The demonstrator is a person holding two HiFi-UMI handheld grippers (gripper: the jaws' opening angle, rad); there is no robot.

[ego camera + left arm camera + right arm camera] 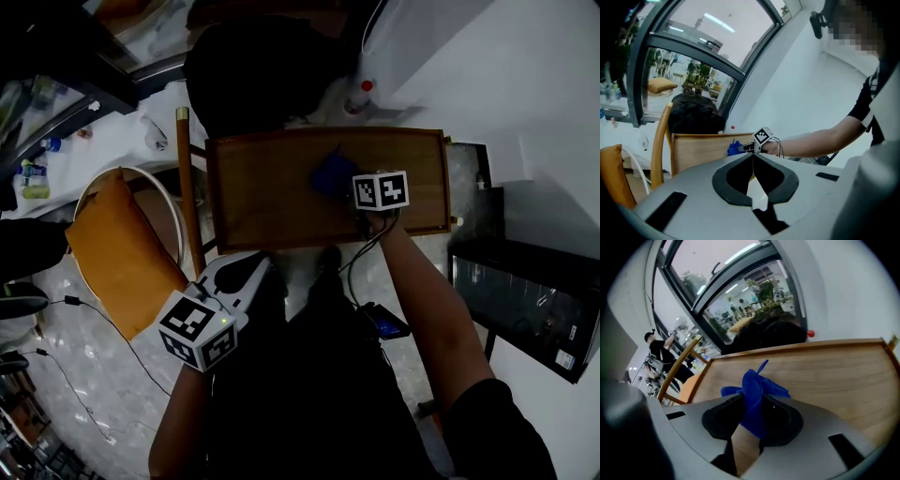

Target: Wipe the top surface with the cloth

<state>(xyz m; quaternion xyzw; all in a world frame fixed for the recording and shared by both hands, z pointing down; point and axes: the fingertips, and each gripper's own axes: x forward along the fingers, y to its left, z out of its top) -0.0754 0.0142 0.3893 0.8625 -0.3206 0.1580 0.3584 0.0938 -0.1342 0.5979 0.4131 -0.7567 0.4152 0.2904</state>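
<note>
A crumpled blue cloth (330, 174) lies on the wooden table top (272, 197), right of its middle. My right gripper (352, 184) is shut on it. In the right gripper view the cloth (757, 380) bulges up between the jaws of the right gripper (753, 400), with the wood (834, 376) beyond. My left gripper (246, 274) hovers off the table's near left corner, apart from the cloth. Its jaws meet at the tips of the left gripper (753, 155), shut with nothing between them. From there I see the cloth (734, 149) and the right gripper (747, 148) on the table (698, 150).
A chair with an orange cushion (117, 248) stands left of the table, its wooden rail (186, 178) against the table's left edge. A black chair back (244, 75) and a red-capped bottle (361, 94) sit beyond. A dark glass cabinet (525, 300) is on the right. Cables (84, 319) cross the floor.
</note>
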